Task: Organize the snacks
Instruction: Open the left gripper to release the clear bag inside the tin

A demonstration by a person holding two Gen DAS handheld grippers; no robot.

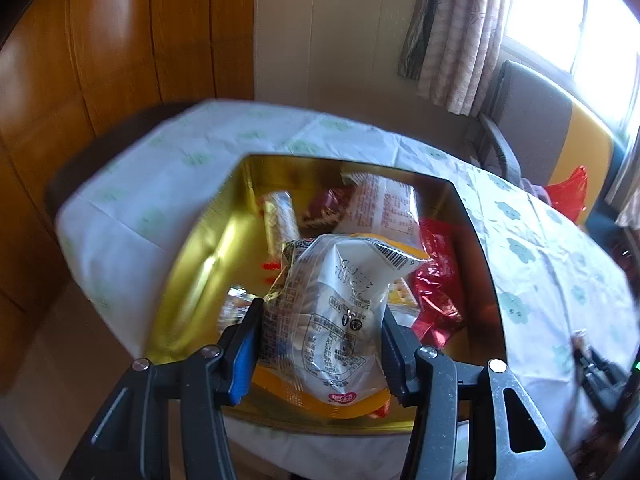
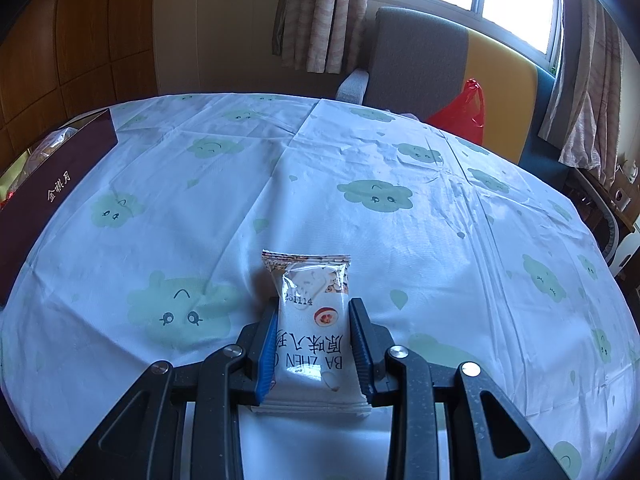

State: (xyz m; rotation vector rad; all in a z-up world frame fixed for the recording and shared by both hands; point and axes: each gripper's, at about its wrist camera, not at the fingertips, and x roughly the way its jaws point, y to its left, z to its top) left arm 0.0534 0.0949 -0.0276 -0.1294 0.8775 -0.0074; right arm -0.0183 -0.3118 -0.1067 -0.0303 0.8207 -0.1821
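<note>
The left gripper (image 1: 320,344) clamps a clear snack bag (image 1: 340,304) just above the gold tin (image 1: 224,216), seemingly mid-drop; opening comes next. Right of the tin, the right gripper (image 2: 314,344) pinches a white cake packet (image 2: 310,320) over the bench (image 2: 440,220), awaiting its turn.

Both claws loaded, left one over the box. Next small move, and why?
Probably lower the left claw a little further and release. It grips a clear snack bag right above the gold box, which already holds other snacks, so the drop is short. The right claw grips a white packet over bare tablecloth; it can wait.
</note>
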